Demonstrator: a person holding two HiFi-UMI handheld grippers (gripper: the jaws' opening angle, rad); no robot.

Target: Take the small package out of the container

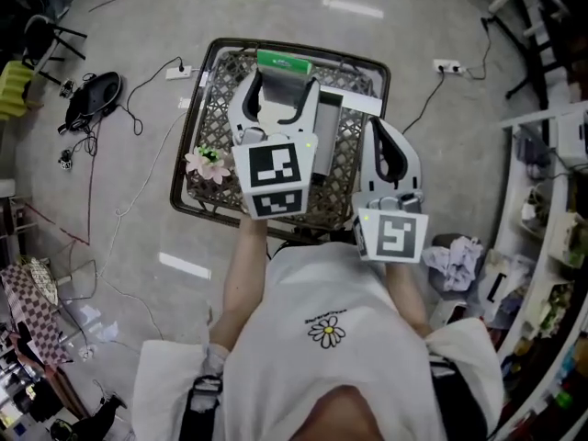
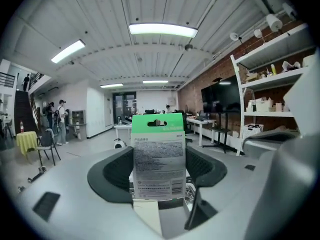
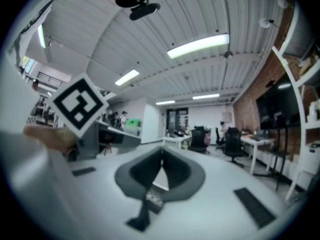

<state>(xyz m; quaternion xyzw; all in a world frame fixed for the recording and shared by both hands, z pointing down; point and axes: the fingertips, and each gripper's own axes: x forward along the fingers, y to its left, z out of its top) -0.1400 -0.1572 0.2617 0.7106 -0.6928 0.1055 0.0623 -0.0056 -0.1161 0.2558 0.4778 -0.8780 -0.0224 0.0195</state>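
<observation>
Small package (image 2: pixel 159 149), green header with a hang hole on top and white printed back toward the camera, clamped upright between the jaws of the left gripper (image 1: pixel 278 85), both dark pads pressed on its side edges. From the head view, held over the far part of the wire basket (image 1: pixel 195 122), green top at the far rim; height above the weave not to be told. Right gripper (image 1: pixel 380 138) just beside the basket's right rim, toward the near corner, jaws pinched together tip to tip, nothing between them.

Inside the basket: a pale pink flower (image 1: pixel 207 163) against the left wall toward the near side, a flat white piece (image 1: pixel 356 103) lying across the far right corner, most of the bottom hidden under the two grippers.

Basket set on a grey floor (image 1: pixel 303 7). Beyond the far rim, open floor. To the left, loose cables (image 1: pixel 138 83) trailing close by the rim, a power strip (image 1: pixel 179 71) just off the far left corner, a black bag (image 1: pixel 95 95) farther out. To the right, another power strip (image 1: pixel 446 65) well apart from the far right corner, shelving (image 1: pixel 551 209) along the picture's edge, crumpled cloth (image 1: pixel 455 260) just beside the right gripper's marker cube. Near rim tucked close under the person's white shirt
</observation>
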